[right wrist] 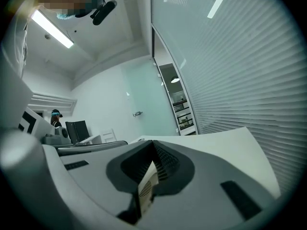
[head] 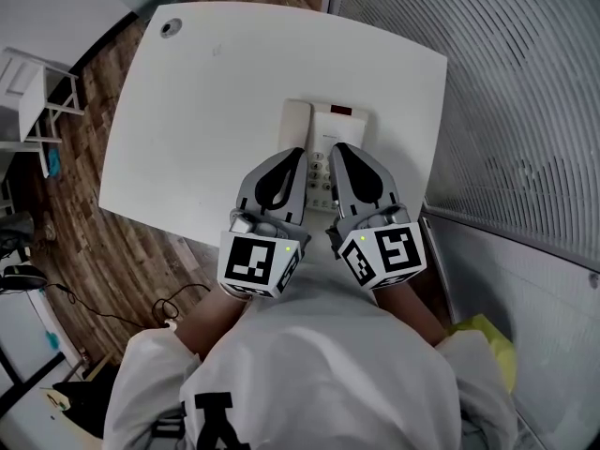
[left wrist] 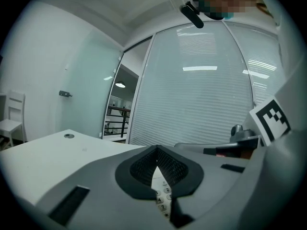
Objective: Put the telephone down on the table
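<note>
A white telephone lies flat on the white table, near the table's right side, with its handset in the cradle on its left. Both grippers hover side by side just above the phone's near end. My left gripper is shut with nothing held; in the left gripper view only the keypad shows below its closed jaws. My right gripper is shut and empty too. Part of the phone's grille shows beneath the closed right gripper.
A round cable hole sits at the table's far left corner. A glass wall with blinds runs close along the table's right edge. A white chair and cables are on the wood floor to the left.
</note>
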`<state>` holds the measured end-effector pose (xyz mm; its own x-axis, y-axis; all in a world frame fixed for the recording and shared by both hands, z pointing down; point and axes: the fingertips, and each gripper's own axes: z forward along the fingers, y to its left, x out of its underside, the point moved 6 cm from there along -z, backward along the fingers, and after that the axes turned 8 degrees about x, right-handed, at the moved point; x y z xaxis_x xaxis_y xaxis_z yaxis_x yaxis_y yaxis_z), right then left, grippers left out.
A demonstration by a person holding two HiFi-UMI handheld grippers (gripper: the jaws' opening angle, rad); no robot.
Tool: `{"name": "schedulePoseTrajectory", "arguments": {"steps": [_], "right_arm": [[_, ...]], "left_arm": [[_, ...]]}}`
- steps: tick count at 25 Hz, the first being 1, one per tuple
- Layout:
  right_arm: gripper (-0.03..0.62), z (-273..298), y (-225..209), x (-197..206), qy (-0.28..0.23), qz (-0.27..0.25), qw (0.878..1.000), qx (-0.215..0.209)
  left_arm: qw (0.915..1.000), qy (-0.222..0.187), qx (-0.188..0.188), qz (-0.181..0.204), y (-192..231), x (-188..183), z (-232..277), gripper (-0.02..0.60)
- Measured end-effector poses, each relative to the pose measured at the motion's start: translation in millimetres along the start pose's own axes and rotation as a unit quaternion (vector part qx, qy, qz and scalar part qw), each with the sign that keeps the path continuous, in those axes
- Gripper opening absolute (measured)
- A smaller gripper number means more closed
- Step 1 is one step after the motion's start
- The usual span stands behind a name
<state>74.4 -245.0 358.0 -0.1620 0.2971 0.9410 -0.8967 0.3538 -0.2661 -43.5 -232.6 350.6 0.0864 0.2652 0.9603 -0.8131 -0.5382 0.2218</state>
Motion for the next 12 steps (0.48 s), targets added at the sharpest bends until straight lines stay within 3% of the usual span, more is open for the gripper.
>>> {"name": "schedulePoseTrajectory", "arguments": {"steps": [8,12], "right_arm": [[0.026,-17,4,-3,-0.015,-0.002,0.999,-0.029],[0.026,-26,10,-3,-0.022,-0.01,0.999,-0.039]], "left_arm": [[0.9991,-0.033,0.009,-0.025,-14,-3,-4,0.005],[0.9959,-0.056,0.051,-0.051,-22,-11,-12,0.005]]}}
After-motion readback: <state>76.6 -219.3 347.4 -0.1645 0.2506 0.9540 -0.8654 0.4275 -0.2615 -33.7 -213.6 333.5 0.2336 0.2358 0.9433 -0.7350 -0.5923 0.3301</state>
